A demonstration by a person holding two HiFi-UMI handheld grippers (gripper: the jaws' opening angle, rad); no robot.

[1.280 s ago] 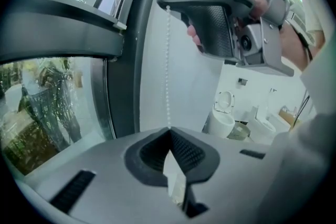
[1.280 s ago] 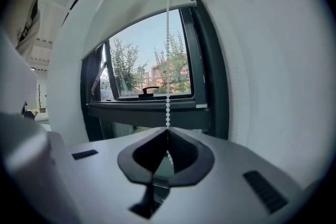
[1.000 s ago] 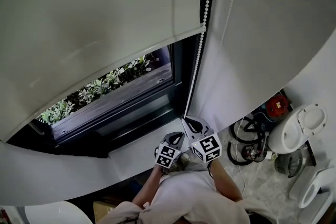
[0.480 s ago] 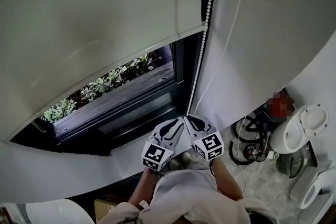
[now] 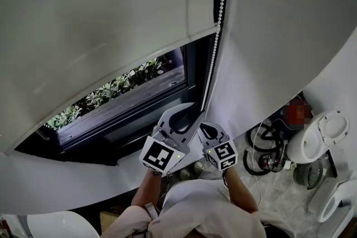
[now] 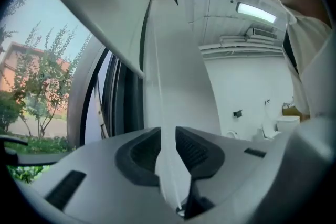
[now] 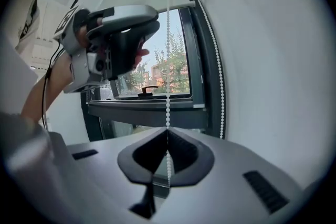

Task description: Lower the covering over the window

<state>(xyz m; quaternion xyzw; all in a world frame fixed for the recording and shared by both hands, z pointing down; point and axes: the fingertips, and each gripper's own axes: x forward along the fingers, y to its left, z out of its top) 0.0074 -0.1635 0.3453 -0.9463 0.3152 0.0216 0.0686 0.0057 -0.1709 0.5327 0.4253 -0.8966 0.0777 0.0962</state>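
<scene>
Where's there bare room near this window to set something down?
The white ledge below the dark window frame, left of the left gripper, looks bare. The floor at right is crowded with cables.

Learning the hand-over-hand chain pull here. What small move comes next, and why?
Probably close the jaws of the left gripper on the white bead chain. They have just opened and stand apart around it, above the right gripper, whose jaws pinch it; the white roller blind is only part-way down.
</scene>
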